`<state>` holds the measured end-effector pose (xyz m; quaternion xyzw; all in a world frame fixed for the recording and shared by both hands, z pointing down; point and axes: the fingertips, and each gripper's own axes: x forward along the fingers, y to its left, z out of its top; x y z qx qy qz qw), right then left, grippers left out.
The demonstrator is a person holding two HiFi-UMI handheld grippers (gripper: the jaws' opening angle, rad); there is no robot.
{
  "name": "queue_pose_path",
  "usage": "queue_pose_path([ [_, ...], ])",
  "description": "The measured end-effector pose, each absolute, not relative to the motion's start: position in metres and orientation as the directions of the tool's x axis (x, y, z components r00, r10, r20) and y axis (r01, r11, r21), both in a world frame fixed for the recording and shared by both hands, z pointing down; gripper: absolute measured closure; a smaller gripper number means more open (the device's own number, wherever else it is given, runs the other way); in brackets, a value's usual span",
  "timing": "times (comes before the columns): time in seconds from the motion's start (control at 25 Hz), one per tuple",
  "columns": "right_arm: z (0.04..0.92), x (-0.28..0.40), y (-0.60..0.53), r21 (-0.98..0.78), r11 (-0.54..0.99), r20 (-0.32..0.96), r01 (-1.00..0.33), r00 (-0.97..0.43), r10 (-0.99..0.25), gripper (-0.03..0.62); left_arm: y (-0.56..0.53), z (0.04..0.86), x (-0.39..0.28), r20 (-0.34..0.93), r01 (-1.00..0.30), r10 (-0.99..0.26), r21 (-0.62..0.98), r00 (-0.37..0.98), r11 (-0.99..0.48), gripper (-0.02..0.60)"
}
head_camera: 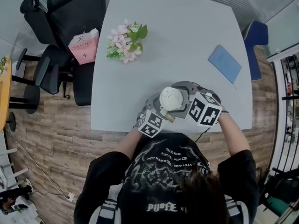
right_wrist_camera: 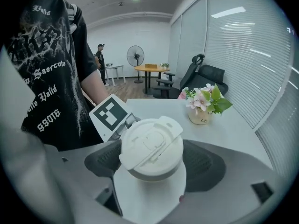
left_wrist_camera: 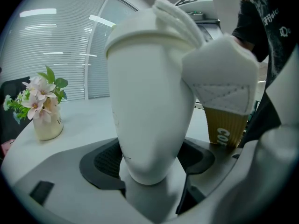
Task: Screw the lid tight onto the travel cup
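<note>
A: The cup (left_wrist_camera: 148, 125) is at the near edge of the worktop (head_camera: 187, 41), with the left tongs (left_wrist_camera: 150, 164) clamped round its body.

B: The right tongs (right_wrist_camera: 152, 162), spread wide, grip the lid (right_wrist_camera: 150, 146). I'd twist it level and stop the body turning.

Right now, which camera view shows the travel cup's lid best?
The right gripper view: the lid faces the camera, flip tab plain. The head view shows it small from above; the left gripper view shows only its rim edge-on above the travel cup.
</note>
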<state>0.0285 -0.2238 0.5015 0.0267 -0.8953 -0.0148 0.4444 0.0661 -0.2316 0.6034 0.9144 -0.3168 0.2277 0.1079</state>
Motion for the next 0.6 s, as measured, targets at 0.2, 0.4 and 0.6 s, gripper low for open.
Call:
queue_pose_path([
  [0.2,0.502,0.027,-0.223,0.053,0.998,0.791,-0.035,-0.609,-0.064,0.177,-0.231,0.604,0.066,0.478,-0.614,-0.520,0.053,0.708,-0.788,0.204],
  [0.4,0.494,0.027,-0.222,-0.005,0.993,0.719,-0.115,-0.691,-0.076,0.146,-0.229,0.603,0.067,0.471,-0.603,-0.515,0.046,0.716,-0.796,0.201],
  [0.6,0.474,0.034,-0.229,-0.014,0.967,0.596,-0.255,-0.779,-0.197,0.094,-0.229,0.608,0.066,0.491,-0.589,-0.477,0.094,0.729,-0.803,0.201],
])
